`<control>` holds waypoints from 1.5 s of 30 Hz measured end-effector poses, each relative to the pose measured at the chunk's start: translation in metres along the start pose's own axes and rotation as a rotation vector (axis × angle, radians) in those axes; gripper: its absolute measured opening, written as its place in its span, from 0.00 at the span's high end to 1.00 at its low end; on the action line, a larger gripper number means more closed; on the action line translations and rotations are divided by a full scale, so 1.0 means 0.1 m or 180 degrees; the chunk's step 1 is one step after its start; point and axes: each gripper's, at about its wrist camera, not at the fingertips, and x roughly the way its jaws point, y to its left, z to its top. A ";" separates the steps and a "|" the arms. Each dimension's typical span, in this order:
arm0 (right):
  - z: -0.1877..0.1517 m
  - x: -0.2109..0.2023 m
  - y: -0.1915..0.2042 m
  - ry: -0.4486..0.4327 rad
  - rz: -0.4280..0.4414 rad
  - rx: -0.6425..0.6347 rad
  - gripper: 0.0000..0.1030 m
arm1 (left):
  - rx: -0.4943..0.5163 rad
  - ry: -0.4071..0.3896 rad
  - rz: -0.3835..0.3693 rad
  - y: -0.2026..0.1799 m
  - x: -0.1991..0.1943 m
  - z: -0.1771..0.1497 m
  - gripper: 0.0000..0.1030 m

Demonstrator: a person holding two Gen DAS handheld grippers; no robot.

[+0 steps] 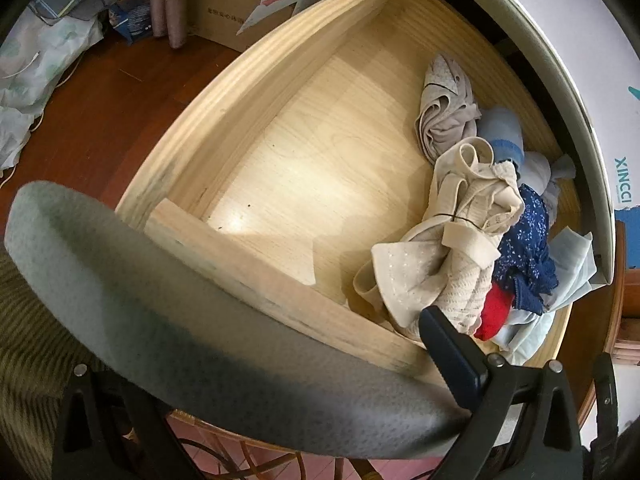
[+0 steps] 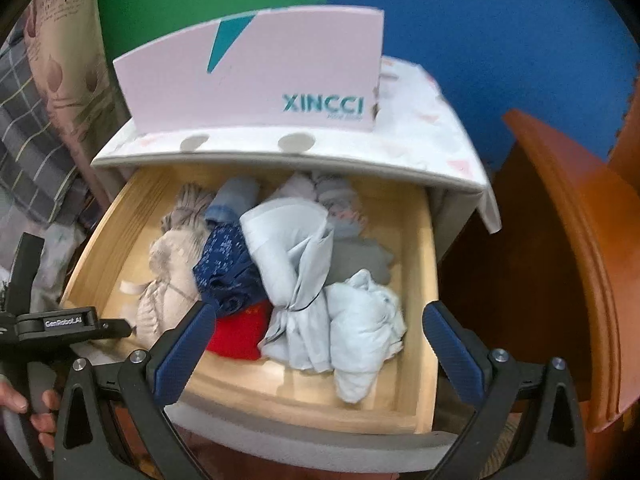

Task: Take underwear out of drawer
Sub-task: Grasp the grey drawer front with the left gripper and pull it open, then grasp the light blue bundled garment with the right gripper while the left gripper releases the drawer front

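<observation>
A: Where does the underwear sit against the tongs?

B: It is a heap of rolled and knotted underwear bundles (image 2: pixel 276 264) inside the pulled-out pale wooden drawer (image 2: pixel 420 360). The right gripper (image 2: pixel 320 356) hovers above the drawer's front edge with its two blue ribbed pads (image 2: pixel 184 352) spread wide, and nothing between them. A light blue cotton bundle tied with a thin dark band (image 2: pixel 298 272) and a crumpled pale blue one (image 2: pixel 364 320) lie just beyond that gap; a red piece (image 2: pixel 240 332) lies near the left pad.

A: And the left gripper?

B: In its own view only one finger shows, its dark blue pad (image 1: pixel 452 352) above the drawer's front corner, just beside a cream knitted bundle (image 1: pixel 440 264). The grey padded front of the drawer (image 1: pixel 200 328) hides the other finger, so I cannot tell whether the jaws stand apart or together. From the right view, the left gripper's black body (image 2: pixel 60 322) sits at the drawer's left front corner, with a hand (image 2: pixel 24 408) curled around its handle below.

A: Other textures?

B: A navy piece with small white print (image 2: pixel 228 268) sits between cream and light blue. The drawer floor is smooth light wood, its left part bare. On the white cabinet top (image 2: pixel 420 148) stands a pink box lettered XINCCI (image 2: pixel 256 76).
</observation>
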 end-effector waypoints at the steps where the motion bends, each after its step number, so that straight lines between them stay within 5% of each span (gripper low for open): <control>1: 0.03 0.03 -0.03 0.0085 0.0083 0.0001 0.00 | 0.0015 -0.0011 -0.0002 0.01 0.02 -0.03 0.00; 9: 0.24 0.30 -0.37 0.0661 0.0411 0.0341 0.02 | 0.0091 -0.0101 -0.0064 0.13 -0.05 -0.20 0.00; 17: 0.18 0.67 -0.40 0.1134 0.0354 0.0268 0.12 | 0.0037 -0.0022 -0.0024 0.14 -0.08 -0.12 0.00; 21: 0.16 0.90 -0.38 0.1274 0.0296 0.0257 0.29 | 0.0023 -0.0034 -0.0014 0.14 -0.07 -0.11 0.00; 29: 0.12 1.22 -0.32 0.1475 0.0142 0.0116 0.47 | 0.0055 -0.0105 0.0073 0.11 -0.15 -0.15 0.02; 45: 0.16 1.86 0.08 0.1694 0.0017 -0.0231 0.51 | 0.0645 -0.0224 0.0538 -0.22 -0.59 -0.30 0.05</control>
